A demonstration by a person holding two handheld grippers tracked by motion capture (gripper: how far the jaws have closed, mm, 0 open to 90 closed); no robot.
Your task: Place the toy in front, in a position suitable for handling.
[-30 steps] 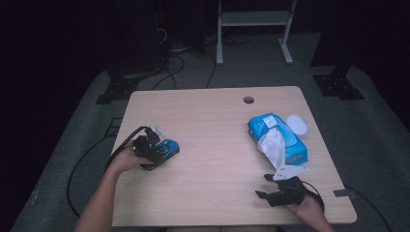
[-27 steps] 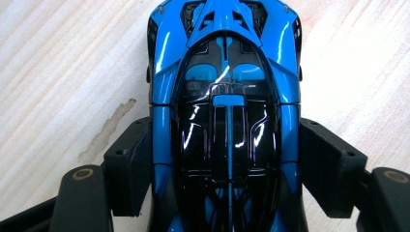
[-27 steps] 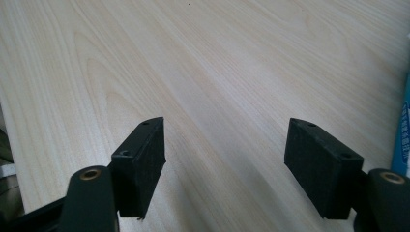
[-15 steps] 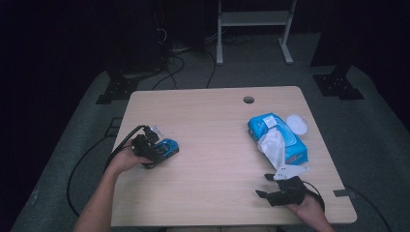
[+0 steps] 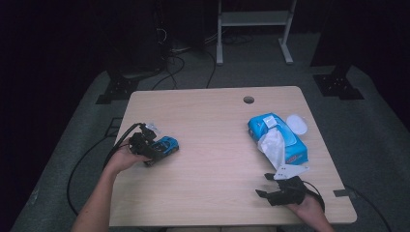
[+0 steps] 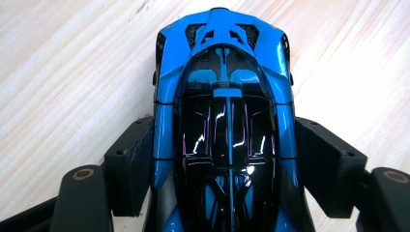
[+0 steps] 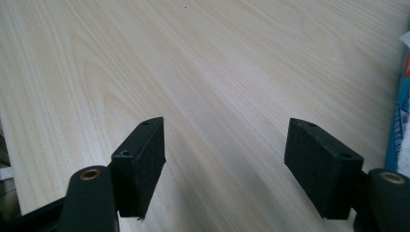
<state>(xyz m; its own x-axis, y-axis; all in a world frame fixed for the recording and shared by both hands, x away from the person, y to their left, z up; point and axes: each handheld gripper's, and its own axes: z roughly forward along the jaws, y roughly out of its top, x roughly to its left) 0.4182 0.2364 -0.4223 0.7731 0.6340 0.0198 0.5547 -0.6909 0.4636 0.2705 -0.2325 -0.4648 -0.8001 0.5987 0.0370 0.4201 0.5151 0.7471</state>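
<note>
The toy car [image 6: 225,121] was clamped in the left tongs [image 5: 155,149]; the right tongs [image 5: 266,186] were held apart over bare worktop [image 5: 212,121]. A wipes pack [image 5: 278,137] and a white lid [image 5: 297,124] lay nearby, and the car's rear was cut off in the left gripper view.

Both grippers, left gripper [image 5: 155,151] and right gripper [image 5: 270,186], are black, with blocky screw-holed jaws, trailing black cables, bare forearms behind.
</note>
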